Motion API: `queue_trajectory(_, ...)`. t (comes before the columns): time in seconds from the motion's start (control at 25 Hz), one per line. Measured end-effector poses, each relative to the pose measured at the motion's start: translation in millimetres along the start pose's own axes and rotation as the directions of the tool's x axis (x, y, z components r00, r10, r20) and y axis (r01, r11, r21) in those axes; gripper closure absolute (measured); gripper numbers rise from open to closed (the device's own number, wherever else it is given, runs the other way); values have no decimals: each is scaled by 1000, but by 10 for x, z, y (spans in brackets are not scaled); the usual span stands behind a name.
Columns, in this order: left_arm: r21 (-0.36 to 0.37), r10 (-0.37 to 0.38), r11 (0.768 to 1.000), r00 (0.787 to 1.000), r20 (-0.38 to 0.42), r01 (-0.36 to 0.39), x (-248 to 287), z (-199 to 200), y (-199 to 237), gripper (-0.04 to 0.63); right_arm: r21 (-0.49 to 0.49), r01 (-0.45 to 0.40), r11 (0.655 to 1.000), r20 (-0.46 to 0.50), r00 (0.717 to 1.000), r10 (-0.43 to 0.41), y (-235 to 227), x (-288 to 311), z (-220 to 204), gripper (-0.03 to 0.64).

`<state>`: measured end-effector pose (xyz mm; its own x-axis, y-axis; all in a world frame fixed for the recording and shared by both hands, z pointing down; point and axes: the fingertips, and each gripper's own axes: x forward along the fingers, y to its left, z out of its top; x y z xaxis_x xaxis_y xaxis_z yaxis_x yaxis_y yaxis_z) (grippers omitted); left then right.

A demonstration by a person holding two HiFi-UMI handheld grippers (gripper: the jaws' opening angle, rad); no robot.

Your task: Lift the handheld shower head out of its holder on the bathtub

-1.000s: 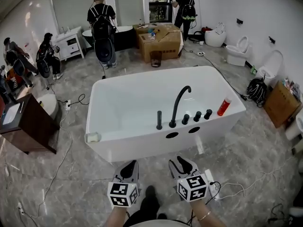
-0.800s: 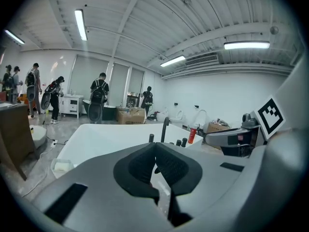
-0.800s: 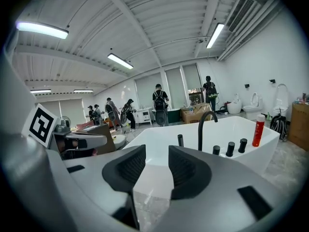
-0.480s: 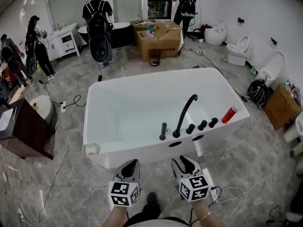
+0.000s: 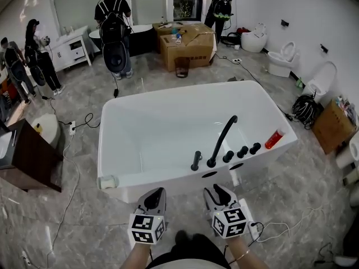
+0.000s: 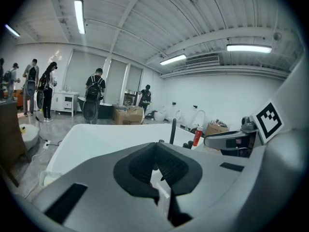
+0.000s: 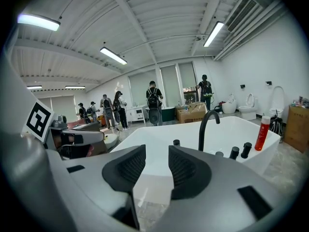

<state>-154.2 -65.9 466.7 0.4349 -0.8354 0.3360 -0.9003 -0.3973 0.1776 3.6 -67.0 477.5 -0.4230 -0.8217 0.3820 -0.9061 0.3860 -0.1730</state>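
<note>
Tongs held before the bathtub (image 5: 129, 185)
The left gripper (image 5: 157, 193) is pressed together, the right gripper (image 5: 216, 190) spread on nothing; the shower head (image 5: 196, 160) is seated on the rim ahead, well apart.

Grey-shelled left gripper (image 5: 157, 192) and right gripper (image 5: 216, 189) each carry a white cube (image 5: 147, 229) printed with black square markers. Ribbed black pads (image 7: 133, 166) line the jaws. A thin bracelet (image 5: 242, 256) circles the person's right wrist.
</note>
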Motion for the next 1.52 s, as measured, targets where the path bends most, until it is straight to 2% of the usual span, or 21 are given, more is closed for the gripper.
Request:
queue_trajectory(0.32, 2, -1, 1000, 1000, -20, 1, 436, 45, 79, 575, -13, -8, 1000, 2, 1000, 8, -294, 376, 94, 469)
queue_trajectory(0.8, -27, 62, 998, 997, -46, -63, 1282, 235, 469, 575, -30, -65, 997, -35, 997, 64, -764, 1367, 281, 459)
queue_trajectory(1.52, -71, 109, 990, 985, -135, -119, 2226, -46, 767, 575, -24, -128, 992, -114, 986, 124, -1344, 2576, 59, 439)
